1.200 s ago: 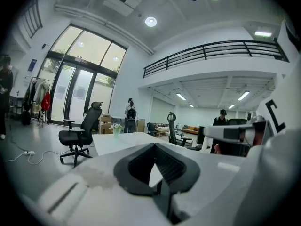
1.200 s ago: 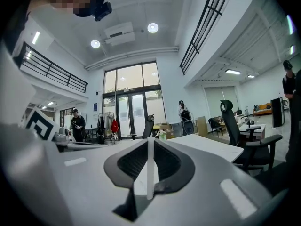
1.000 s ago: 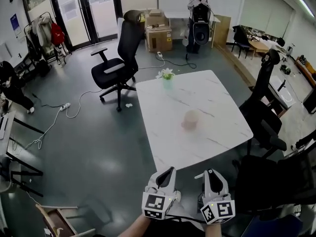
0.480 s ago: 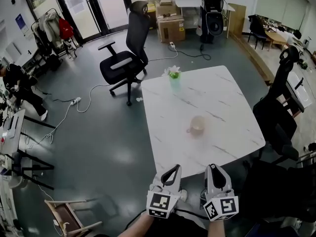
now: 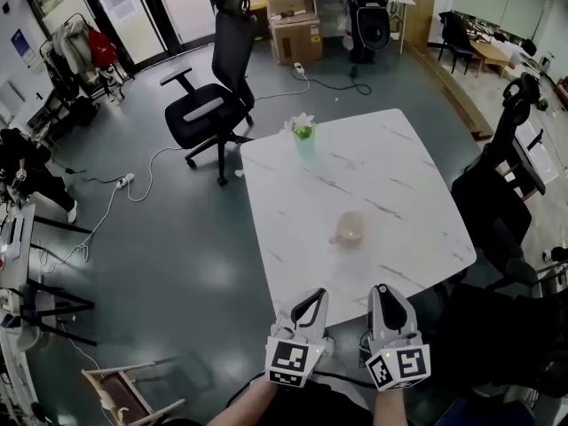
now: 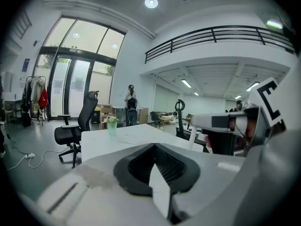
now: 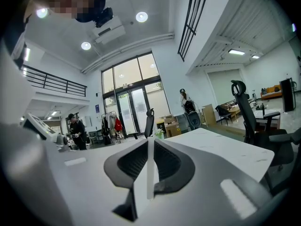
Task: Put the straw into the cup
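The thin white straw point(image 7: 149, 168) is standing clamped in the right gripper point(image 5: 382, 293); the left gripper point(image 5: 311, 298) is holding its jaws together. The pale pink cup point(image 5: 349, 229), well ahead, is probably calling for a steady, vertical descent.

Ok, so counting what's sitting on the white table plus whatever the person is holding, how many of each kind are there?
Cup: 1
Vase of flowers: 1
Grippers, left gripper and right gripper: 2
Straw, between the right gripper's jaws: 1
Total: 5
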